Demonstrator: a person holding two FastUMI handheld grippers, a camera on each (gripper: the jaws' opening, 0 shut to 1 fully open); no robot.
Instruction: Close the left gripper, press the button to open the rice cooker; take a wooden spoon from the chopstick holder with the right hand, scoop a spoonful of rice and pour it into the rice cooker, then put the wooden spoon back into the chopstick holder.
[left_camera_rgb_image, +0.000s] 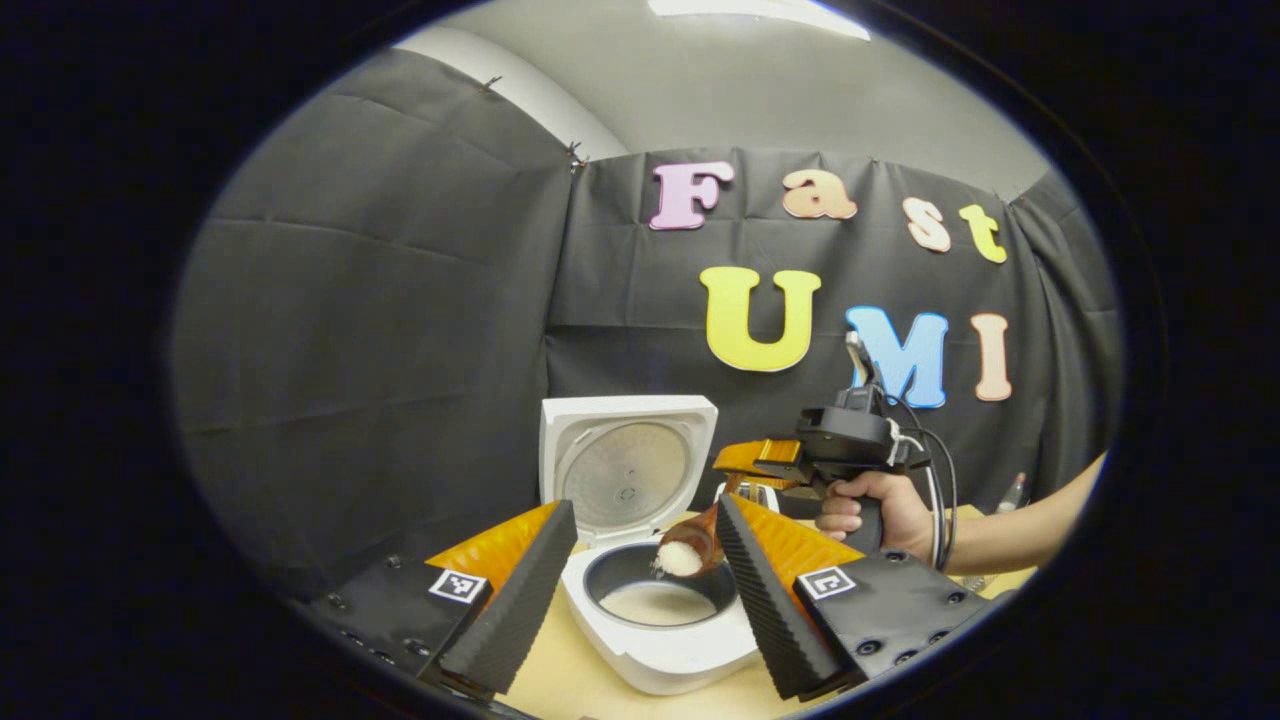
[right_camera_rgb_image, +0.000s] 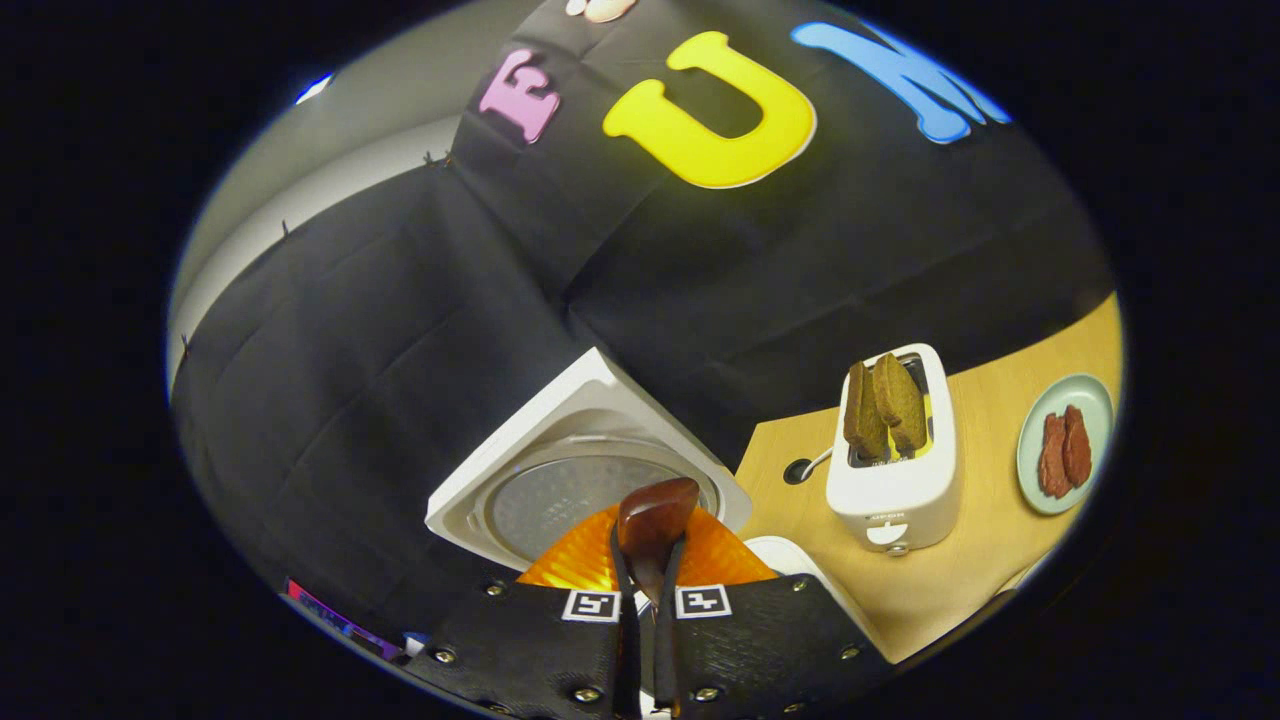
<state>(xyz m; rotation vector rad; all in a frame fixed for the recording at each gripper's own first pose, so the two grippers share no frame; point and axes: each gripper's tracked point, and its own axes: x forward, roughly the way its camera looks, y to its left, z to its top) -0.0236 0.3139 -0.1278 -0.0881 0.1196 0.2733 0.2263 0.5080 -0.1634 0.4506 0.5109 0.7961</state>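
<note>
the left gripper (left_camera_rgb_image: 640, 590) has its fingers spread wide apart, holding nothing. the right gripper (right_camera_rgb_image: 640, 640) has its fingers pressed together on the wooden spoon (right_camera_rgb_image: 652, 530); a hand (left_camera_rgb_image: 880, 512) grips its handle, forearm reaching in from the right.

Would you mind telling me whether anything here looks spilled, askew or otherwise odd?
Nothing stands out. The wooden spoon is tipping rice into the open rice cooker, with none visible on the table. Beyond it, the toaster stands upright beside a plate.
</note>
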